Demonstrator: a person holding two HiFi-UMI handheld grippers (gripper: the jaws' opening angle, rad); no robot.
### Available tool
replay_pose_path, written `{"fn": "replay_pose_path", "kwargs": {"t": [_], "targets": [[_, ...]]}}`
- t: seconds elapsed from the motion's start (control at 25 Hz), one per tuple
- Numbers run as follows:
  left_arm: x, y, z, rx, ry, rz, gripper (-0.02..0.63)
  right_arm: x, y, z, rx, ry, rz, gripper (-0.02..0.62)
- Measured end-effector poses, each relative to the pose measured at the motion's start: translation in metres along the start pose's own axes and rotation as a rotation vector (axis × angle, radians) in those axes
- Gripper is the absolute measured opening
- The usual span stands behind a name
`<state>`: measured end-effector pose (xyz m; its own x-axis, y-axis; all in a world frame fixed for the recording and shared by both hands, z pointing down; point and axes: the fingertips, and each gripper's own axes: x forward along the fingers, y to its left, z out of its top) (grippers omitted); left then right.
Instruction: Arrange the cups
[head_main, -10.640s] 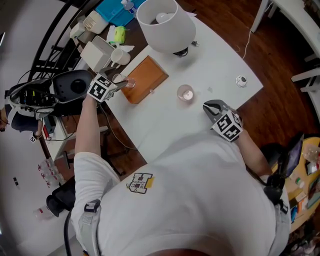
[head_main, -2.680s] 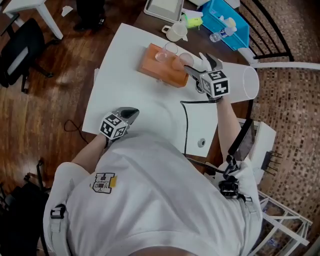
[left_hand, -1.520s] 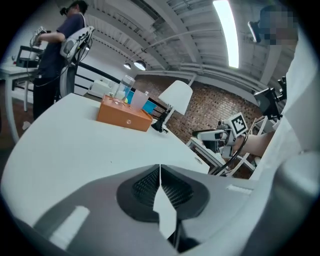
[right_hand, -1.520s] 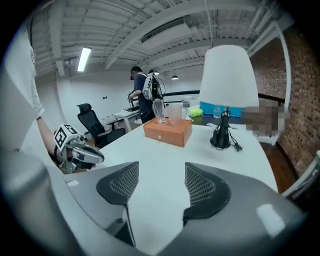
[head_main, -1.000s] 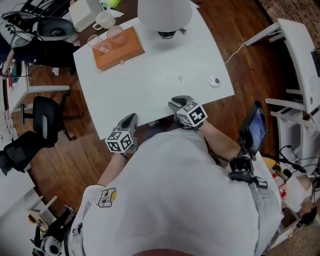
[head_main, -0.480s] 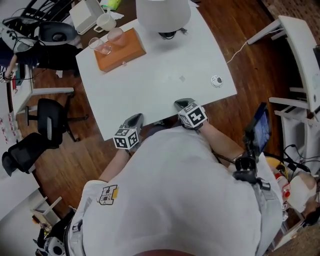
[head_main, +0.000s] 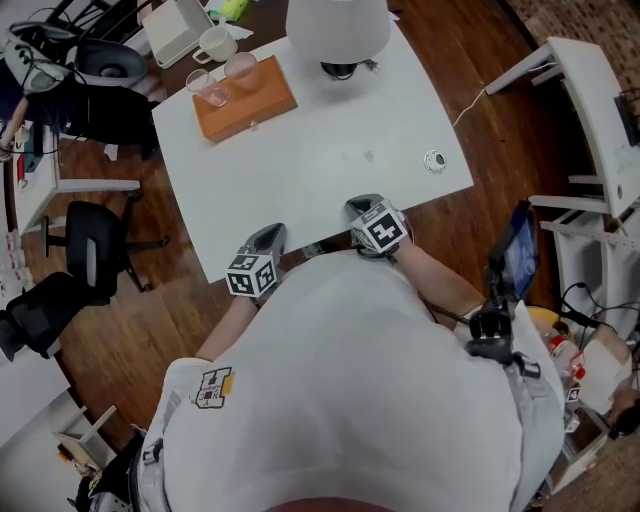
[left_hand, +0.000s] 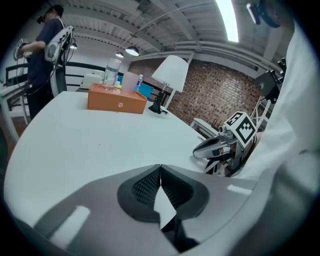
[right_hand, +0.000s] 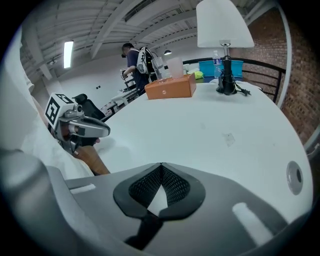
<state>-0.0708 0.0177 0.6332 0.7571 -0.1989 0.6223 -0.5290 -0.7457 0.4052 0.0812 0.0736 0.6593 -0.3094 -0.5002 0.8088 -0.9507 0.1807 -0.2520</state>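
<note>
Two clear cups (head_main: 207, 88) (head_main: 240, 68) stand side by side on an orange box (head_main: 250, 103) at the far left corner of the white table (head_main: 320, 150). In the gripper views the box (left_hand: 117, 99) (right_hand: 171, 86) shows far off with the cups (left_hand: 129, 81) (right_hand: 167, 67) on top. My left gripper (head_main: 270, 236) rests at the table's near edge, shut and empty (left_hand: 160, 167). My right gripper (head_main: 362, 208) sits beside it at the same edge, also shut with nothing in it (right_hand: 161, 167). Each gripper shows in the other's view (left_hand: 215, 146) (right_hand: 82, 127).
A white lamp (head_main: 337, 25) stands at the table's far side, its cord running off to the right. A white mug (head_main: 213, 42) sits behind the box. A small round disc (head_main: 434, 159) lies near the right edge. An office chair (head_main: 90, 260) stands left of the table; a person (left_hand: 42, 55) stands beyond.
Both grippers, earlier up at the cups on the box, have come back to the near edge. Over the last second the right one sank slightly; the cups stay put.
</note>
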Motion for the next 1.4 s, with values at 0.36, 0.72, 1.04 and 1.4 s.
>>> {"fn": "replay_pose_path", "kwargs": {"t": [0.36, 0.72, 1.04, 1.4], "targets": [[0.001, -0.002, 0.002, 0.018, 0.008, -0.017, 0.0, -0.003, -0.003, 0.005, 0.013, -0.005, -0.024, 0.0], [-0.003, 0.001, 0.008, 0.038, 0.011, -0.024, 0.0, -0.005, -0.006, 0.02, 0.006, -0.028, -0.038, 0.0], [-0.009, 0.001, 0.011, 0.033, 0.001, -0.014, 0.0, -0.004, 0.0, 0.024, -0.013, -0.03, -0.027, 0.0], [-0.015, 0.0, 0.006, 0.024, -0.006, -0.013, 0.0, -0.006, 0.0, 0.026, -0.014, -0.042, -0.042, 0.0]]}}
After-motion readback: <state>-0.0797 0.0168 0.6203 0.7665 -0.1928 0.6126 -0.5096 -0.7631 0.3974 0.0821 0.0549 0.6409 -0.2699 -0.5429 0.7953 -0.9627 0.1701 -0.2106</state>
